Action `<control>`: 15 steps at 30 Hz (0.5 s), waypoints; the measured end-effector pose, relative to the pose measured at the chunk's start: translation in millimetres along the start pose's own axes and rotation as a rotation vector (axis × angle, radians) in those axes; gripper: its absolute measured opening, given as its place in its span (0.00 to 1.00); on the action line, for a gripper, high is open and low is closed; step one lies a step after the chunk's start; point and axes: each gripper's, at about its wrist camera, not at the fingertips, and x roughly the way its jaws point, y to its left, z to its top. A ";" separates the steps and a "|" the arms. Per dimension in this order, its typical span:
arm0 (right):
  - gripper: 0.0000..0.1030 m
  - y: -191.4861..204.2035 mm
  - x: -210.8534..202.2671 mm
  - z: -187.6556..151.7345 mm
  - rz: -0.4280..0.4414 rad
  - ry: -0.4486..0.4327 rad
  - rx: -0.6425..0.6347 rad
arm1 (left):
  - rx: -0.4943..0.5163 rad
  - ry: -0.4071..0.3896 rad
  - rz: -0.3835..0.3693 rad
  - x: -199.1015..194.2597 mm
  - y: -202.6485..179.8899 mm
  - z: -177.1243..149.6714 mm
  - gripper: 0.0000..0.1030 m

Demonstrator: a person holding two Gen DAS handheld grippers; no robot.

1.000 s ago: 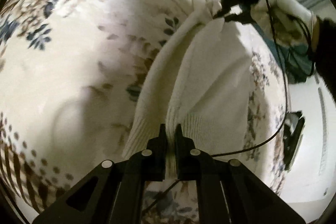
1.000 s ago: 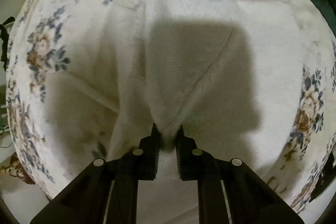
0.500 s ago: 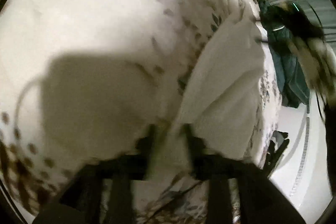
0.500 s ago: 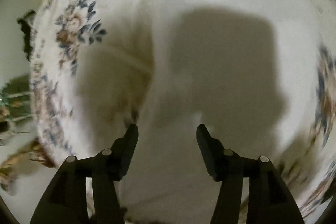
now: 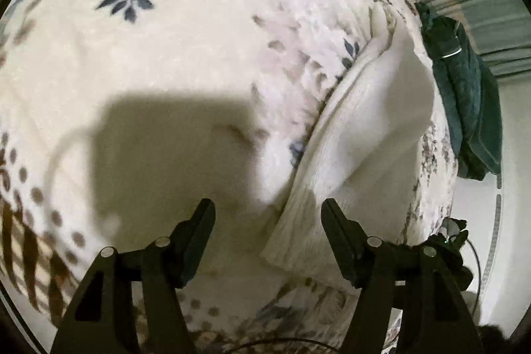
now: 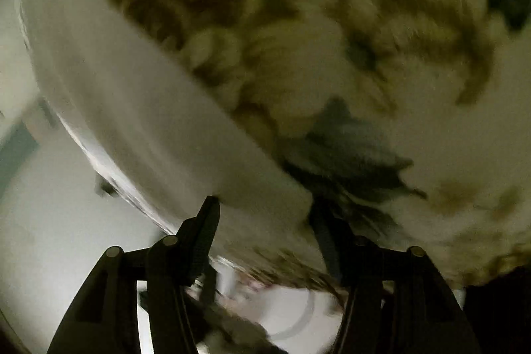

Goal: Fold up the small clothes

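A white knitted garment (image 5: 358,135) lies folded on the floral blanket (image 5: 186,55), running from the lower middle to the upper right in the left wrist view. My left gripper (image 5: 267,211) is open and empty, just above the garment's ribbed near edge. My right gripper (image 6: 264,208) is open and empty. The right wrist view is blurred; it shows a white cloth surface (image 6: 149,108) at the left, which may be the garment, and the blanket's flower pattern (image 6: 332,38) close up.
A dark green cloth (image 5: 464,95) hangs past the blanket's far right edge. A black object with a cable (image 5: 454,241) sits at the lower right, beside the bed. Pale floor (image 6: 49,221) shows at the left of the right wrist view.
Both grippers were shut on the garment a second ago and have let go and opened. The right gripper has swung away; its view is now blurred.
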 end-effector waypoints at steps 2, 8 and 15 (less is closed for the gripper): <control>0.16 -2.6 0.2 -1.9 0.019 -0.055 -0.012 | 0.022 0.007 0.026 -2.6 -6.4 -2.2 0.62; 0.14 12.0 -19.6 -39.9 -0.095 -0.171 -0.192 | 0.161 0.018 0.095 2.5 -30.5 -8.0 0.62; 0.07 1.6 -43.8 -67.2 -0.150 -0.272 -0.254 | 0.170 0.041 0.097 26.5 -30.1 -11.0 0.62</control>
